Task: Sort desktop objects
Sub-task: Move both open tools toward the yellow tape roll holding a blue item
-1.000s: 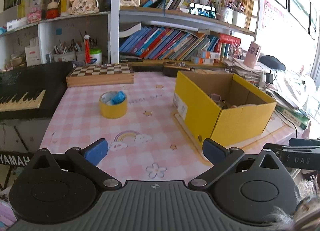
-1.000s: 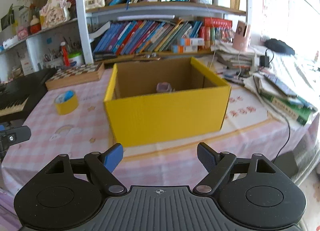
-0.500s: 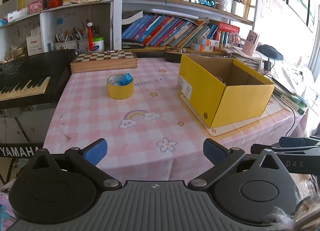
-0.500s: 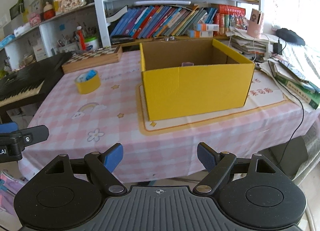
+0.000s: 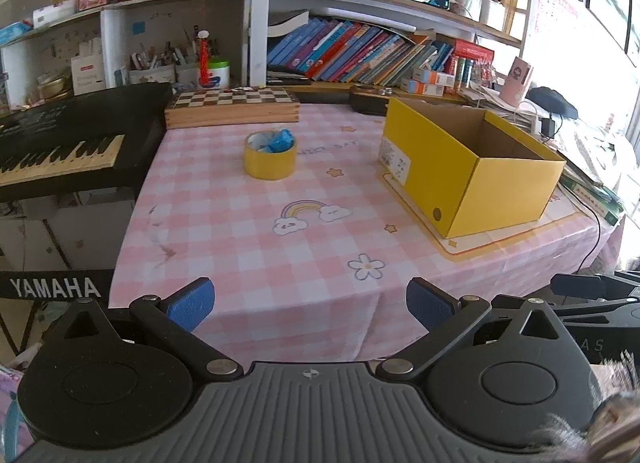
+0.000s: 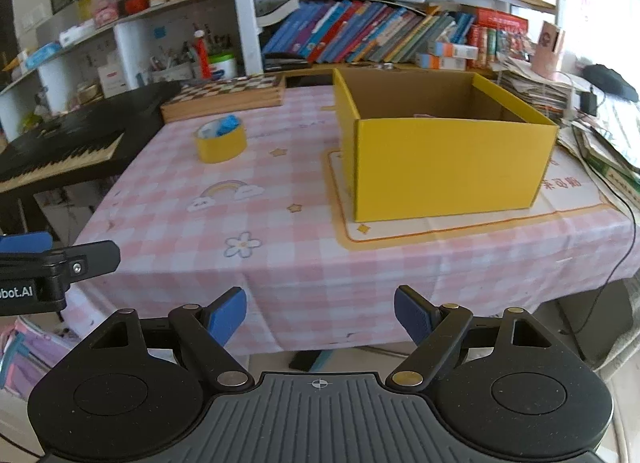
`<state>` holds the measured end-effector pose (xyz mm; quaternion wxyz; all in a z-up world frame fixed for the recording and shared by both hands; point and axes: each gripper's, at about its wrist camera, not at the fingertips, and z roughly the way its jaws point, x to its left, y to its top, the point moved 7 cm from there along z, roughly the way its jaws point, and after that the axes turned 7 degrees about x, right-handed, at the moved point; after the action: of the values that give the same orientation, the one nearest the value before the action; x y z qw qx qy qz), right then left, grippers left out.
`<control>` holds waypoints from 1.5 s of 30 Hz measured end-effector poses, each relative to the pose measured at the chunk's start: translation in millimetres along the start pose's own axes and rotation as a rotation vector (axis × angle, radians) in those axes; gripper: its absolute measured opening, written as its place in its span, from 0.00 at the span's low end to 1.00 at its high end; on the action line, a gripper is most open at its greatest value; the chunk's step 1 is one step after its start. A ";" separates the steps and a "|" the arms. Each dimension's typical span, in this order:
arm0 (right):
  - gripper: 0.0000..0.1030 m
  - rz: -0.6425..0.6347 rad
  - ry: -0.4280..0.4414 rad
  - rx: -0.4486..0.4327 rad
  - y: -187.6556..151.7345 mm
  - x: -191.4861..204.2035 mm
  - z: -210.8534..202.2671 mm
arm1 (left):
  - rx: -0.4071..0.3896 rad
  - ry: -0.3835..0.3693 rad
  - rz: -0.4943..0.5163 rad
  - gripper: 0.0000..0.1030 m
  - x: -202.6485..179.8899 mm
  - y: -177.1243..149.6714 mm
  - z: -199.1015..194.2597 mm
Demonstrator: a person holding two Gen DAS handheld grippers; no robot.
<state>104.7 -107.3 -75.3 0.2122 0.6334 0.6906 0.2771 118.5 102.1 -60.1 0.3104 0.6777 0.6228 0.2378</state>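
A yellow tape roll [image 5: 271, 159] with a blue object inside it sits on the pink checked tablecloth [image 5: 256, 247]; it also shows in the right wrist view [image 6: 221, 143]. An open yellow cardboard box [image 5: 468, 167] stands at the right, also in the right wrist view [image 6: 444, 151], with a small pink item barely showing inside. My left gripper [image 5: 310, 303] is open and empty, in front of the table's near edge. My right gripper [image 6: 320, 317] is open and empty, back from the table's front edge.
A wooden chessboard box [image 5: 232, 105] lies at the table's back. A black Yamaha keyboard [image 5: 64, 139] stands left of the table. Bookshelves [image 5: 360, 51] run behind. Papers, books and cables [image 6: 592, 119] pile up right of the box.
Both grippers have pulled back from the table, so the box and tape roll look farther away. Both stay open and empty.
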 end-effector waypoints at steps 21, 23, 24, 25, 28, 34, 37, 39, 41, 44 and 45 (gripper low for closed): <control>0.81 -0.111 0.062 -0.025 16.4 54.1 5.6 | -0.028 0.039 -0.046 1.00 40.6 2.8 -9.4; 0.81 -0.122 0.063 -0.030 18.5 57.6 5.8 | -0.028 0.038 -0.049 1.00 41.9 3.6 -8.7; 0.81 -0.126 0.064 -0.032 19.1 58.9 6.2 | -0.026 0.037 -0.050 1.00 42.4 3.9 -8.0; 0.81 -0.129 0.065 -0.033 20.0 60.1 6.7 | -0.025 0.038 -0.049 1.00 42.6 4.4 -7.4; 0.81 -0.137 0.066 -0.034 22.7 63.1 9.0 | -0.029 0.037 -0.044 1.00 42.9 5.4 -6.8; 0.81 -0.155 0.068 -0.039 28.6 65.9 15.2 | -0.028 0.037 -0.042 1.00 42.8 6.7 -3.9; 0.81 -0.166 0.070 -0.038 32.1 66.3 20.3 | -0.029 0.039 -0.049 1.00 43.4 10.2 -0.1; 0.81 -0.175 0.071 -0.040 36.0 66.3 24.0 | -0.026 0.040 -0.053 1.00 44.5 15.1 5.8; 0.81 -0.181 0.070 -0.039 41.6 65.6 29.8 | -0.022 0.042 -0.055 1.00 44.4 19.6 12.6; 0.81 -0.183 0.081 -0.030 50.1 64.0 38.4 | -0.017 0.047 -0.058 1.00 46.1 27.3 22.1; 0.81 -0.185 0.084 -0.029 53.0 64.0 41.3 | -0.017 0.047 -0.060 1.00 47.0 29.8 25.1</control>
<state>164.5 -36.7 -68.4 0.2171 0.5515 0.7504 0.2926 162.3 144.6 -59.2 0.3086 0.6501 0.6479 0.2496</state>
